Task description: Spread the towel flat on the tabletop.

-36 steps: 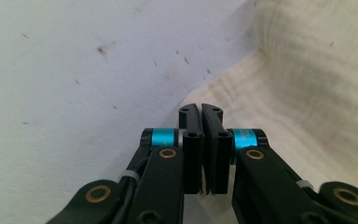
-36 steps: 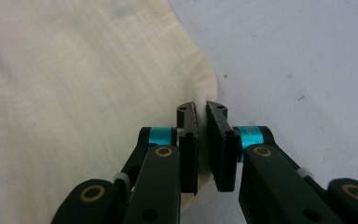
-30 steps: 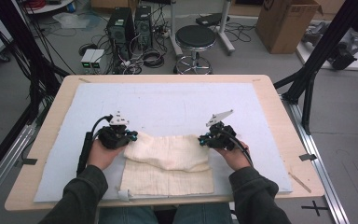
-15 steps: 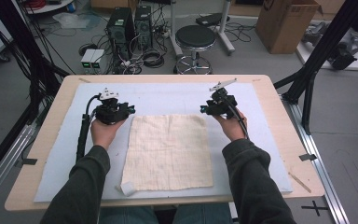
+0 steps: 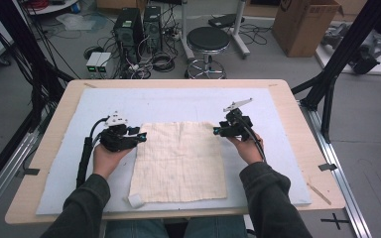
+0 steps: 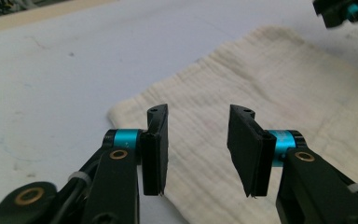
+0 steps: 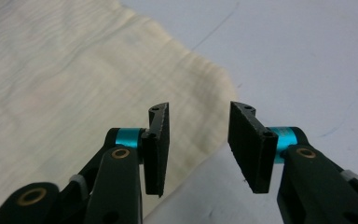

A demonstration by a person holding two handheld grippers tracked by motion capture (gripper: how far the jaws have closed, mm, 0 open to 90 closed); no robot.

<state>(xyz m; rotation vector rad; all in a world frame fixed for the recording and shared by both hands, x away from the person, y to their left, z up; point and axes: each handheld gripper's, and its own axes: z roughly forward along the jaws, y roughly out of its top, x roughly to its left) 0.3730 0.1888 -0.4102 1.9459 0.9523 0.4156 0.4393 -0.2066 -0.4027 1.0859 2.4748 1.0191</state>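
One cream cloth (image 5: 178, 161) lies spread flat at the centre of the pale blue mat (image 5: 188, 104) on the surface (image 5: 44, 148); a second ago it was bunched between the two grippers. Left gripper (image 5: 141, 135) sits at the cloth's upper left corner, right gripper (image 5: 216, 130) at its upper right, each held low and pointing inward. Both sets of fingers (image 6: 156, 140) have just opened and stand spread, with nothing between them.

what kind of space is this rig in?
Likely a robotics lab or workshop: a wooden table with a cream cloth, desktop computer towers and loose cables on the floor, plus a stool and cardboard box.
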